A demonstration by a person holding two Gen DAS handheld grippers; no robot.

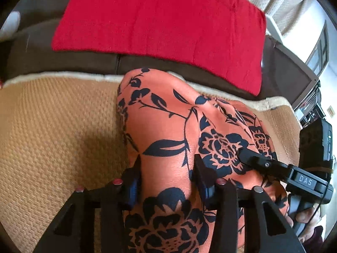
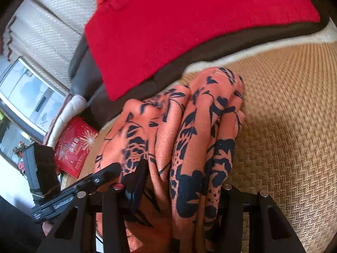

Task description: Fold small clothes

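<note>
So here both tools are on the same piece, an orange garment with a dark navy flower print [image 1: 168, 126]. It's bunched up in long folds on a tan woven mat [image 1: 52, 126], which has a cream fuzzy edge and lies in front of a dark brown sofa [image 1: 31, 52]. A big red blanket [image 1: 158, 21] is spread over the sofa behind it. The left tool [image 1: 166, 168] has its two fingers on either side of a fold of the fabric, with the cloth pinched up between them, so it's clamped on the garment. Same story in the right wrist view: the right tool [image 2: 183, 181] has a thick bundle of the folds gathered between its fingers and is gripping it. In the left view the right tool comes in from the right side, its tip resting on the cloth, with part of a hand [image 1: 305, 217] visible under it. A red printed bag [image 2: 73, 147] sits off to the left in the right view, near a window [image 2: 27, 97].
</note>
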